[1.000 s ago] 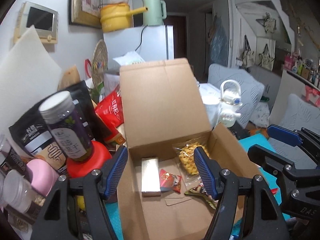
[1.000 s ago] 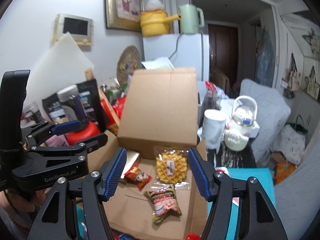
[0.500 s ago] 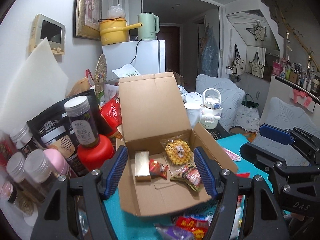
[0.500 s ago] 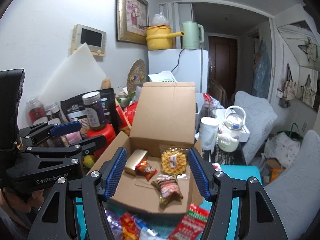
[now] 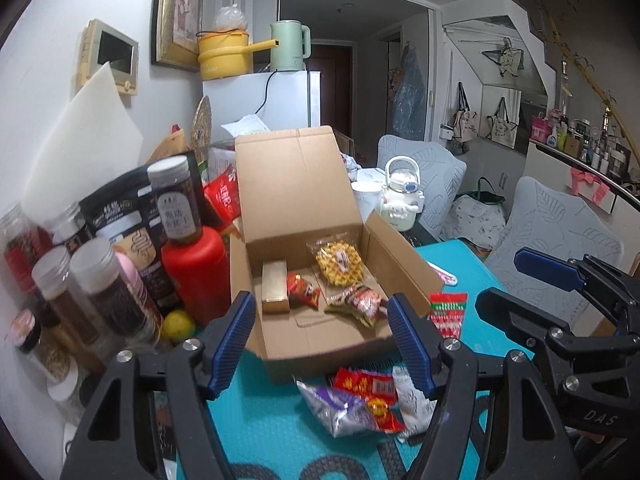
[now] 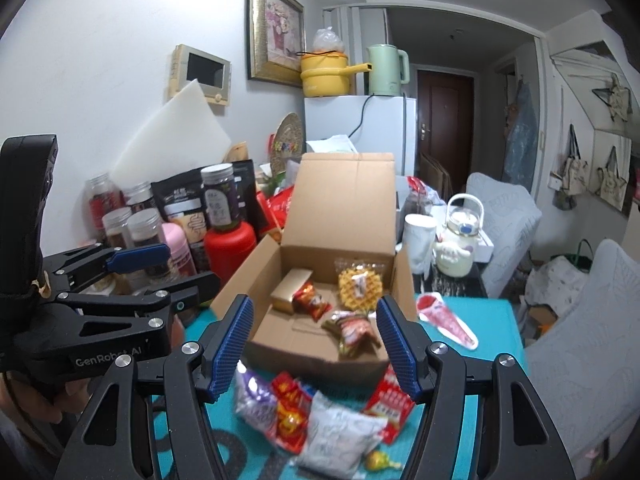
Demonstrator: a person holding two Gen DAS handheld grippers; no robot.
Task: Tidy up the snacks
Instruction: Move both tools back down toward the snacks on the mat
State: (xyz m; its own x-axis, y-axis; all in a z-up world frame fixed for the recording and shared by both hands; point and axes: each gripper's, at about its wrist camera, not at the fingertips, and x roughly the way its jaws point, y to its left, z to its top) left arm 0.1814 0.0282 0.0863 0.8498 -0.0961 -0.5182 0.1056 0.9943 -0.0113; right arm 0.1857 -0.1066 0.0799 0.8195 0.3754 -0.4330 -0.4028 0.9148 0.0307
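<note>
An open cardboard box [image 5: 400, 268] stands on the teal mat [image 5: 272, 420] with its lid upright. Inside lie a gold box [image 5: 275, 286], a red packet [image 5: 302, 290], a bagged waffle [image 5: 339, 262] and a green-red packet [image 5: 358, 300]. Loose snacks lie in front of it: a purple-silver packet [image 6: 256, 400], a red packet [image 6: 290, 408], a white packet [image 6: 336, 436] and a red-white packet [image 6: 390, 404]. My left gripper [image 5: 320, 332] hovers open above the box's near edge, holding nothing. My right gripper [image 6: 314, 332] is beside it, also open with nothing between its pads.
Jars and bottles [image 5: 100, 280] and a red bottle [image 5: 196, 272] crowd the left side against the wall. A white mug [image 6: 418, 240] and a white kettle-shaped bottle [image 6: 458, 244] stand behind the box on the right. Grey chairs [image 6: 580, 320] border the table's right edge.
Both grippers have drawn back from the box, which now looks smaller and farther. The loose snacks on the mat have come into view. Neither gripper's jaws have changed.
</note>
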